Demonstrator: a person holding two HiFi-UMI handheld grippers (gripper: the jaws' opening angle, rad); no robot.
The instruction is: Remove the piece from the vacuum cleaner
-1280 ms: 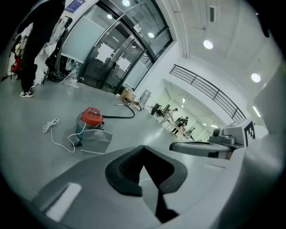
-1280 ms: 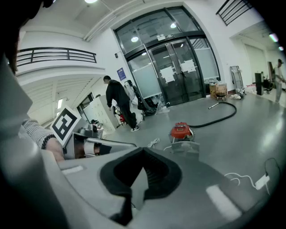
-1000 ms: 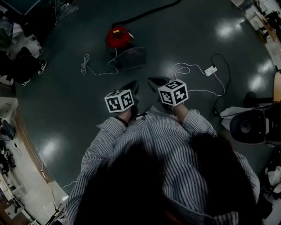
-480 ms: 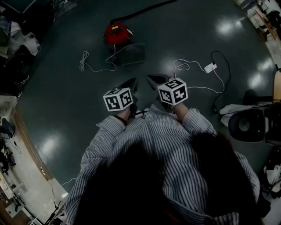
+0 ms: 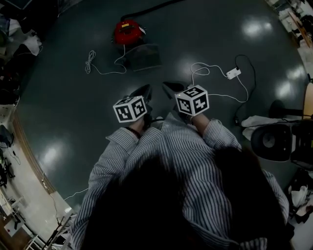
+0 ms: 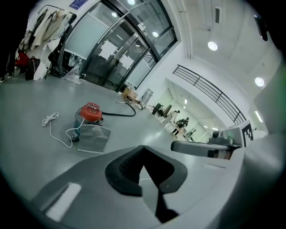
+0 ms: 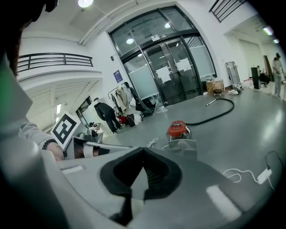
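A red vacuum cleaner (image 5: pixel 128 31) stands on the dark floor, well ahead of both grippers. A flat grey piece (image 5: pixel 143 57) lies against its near side, and a black hose (image 5: pixel 151 10) runs off from it. In the left gripper view the vacuum cleaner (image 6: pixel 90 112) and grey piece (image 6: pixel 94 137) sit far beyond the jaws. The right gripper view shows the vacuum cleaner (image 7: pixel 178 129) and grey piece (image 7: pixel 184 145) just as far off. My left gripper (image 5: pixel 143 92) and right gripper (image 5: pixel 171 89) hang side by side, close to the person's striped shirt. Both are shut, with nothing held.
A white cord (image 5: pixel 98 66) trails left of the vacuum cleaner. A white power strip (image 5: pixel 233 73) with looped cables lies to the right. A dark chair (image 5: pixel 274 141) stands at the right edge. Bags and clutter (image 5: pixel 12 44) line the left side.
The vacuum cleaner and cords sit a little higher in the head view than before. Both grippers stay shut in much the same place.
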